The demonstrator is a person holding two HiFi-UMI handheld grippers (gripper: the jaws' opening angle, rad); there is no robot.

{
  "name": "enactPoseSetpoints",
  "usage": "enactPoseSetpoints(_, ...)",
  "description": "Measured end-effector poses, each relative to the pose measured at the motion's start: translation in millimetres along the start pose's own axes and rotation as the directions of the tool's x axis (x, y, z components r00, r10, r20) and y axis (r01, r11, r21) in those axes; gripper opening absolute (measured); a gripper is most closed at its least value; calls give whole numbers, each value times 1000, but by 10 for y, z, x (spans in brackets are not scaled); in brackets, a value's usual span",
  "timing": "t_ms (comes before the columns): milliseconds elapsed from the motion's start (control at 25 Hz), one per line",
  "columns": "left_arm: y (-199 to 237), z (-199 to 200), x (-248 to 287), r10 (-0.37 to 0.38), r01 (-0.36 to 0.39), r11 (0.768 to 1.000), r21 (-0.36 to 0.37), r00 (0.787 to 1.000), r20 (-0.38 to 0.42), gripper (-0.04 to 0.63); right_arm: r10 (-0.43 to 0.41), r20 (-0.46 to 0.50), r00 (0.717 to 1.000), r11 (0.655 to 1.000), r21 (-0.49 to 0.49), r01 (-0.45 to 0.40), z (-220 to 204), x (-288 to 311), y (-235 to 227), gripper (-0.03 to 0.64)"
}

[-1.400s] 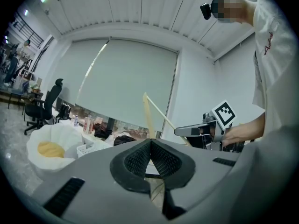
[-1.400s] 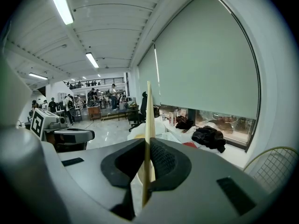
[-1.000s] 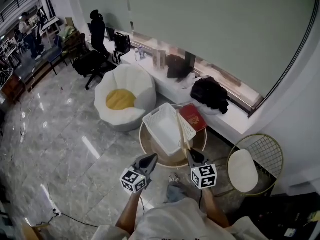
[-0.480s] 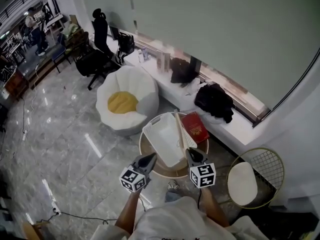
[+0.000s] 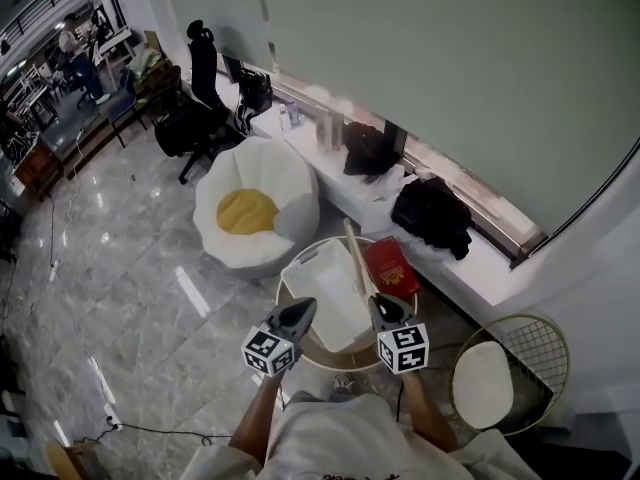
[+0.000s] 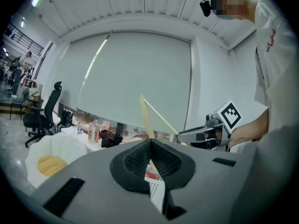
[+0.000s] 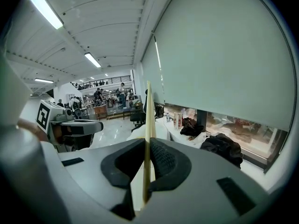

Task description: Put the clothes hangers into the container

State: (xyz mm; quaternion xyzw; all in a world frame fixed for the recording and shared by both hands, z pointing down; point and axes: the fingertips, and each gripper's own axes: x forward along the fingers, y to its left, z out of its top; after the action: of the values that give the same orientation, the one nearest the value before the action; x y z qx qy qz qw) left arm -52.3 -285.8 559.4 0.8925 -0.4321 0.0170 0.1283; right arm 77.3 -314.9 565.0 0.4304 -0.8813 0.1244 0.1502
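My right gripper (image 5: 381, 304) is shut on a pale wooden clothes hanger (image 5: 356, 261). The hanger sticks out forward over the right side of the white slotted basket (image 5: 322, 286). In the right gripper view the thin hanger (image 7: 148, 111) stands edge-on between the closed pads (image 7: 158, 158). My left gripper (image 5: 301, 310) hovers at the basket's near left corner, shut with nothing in it. In the left gripper view its jaws (image 6: 150, 142) meet at the tip, and the hanger (image 6: 146, 115) rises behind them beside the right gripper (image 6: 181, 135).
The basket sits on a small round table (image 5: 318, 359) together with a red book (image 5: 391, 266). A white beanbag with a yellow cushion (image 5: 248, 209) lies to the left. A gold wire chair (image 5: 500, 368) is at the right, and black bags (image 5: 432, 211) lie on the window ledge.
The head view has shifted a little, so table and basket sit slightly higher and more to the left. Both grippers keep their places over the basket, the right one still holding the hanger.
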Motion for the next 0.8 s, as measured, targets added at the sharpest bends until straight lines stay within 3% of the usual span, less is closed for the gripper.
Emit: enactPoseSetpoints(800,534,-205,375,-5,0,998,-66,997,-74,29,32,-103,994,999,24,-30,-122,709,-24,57)
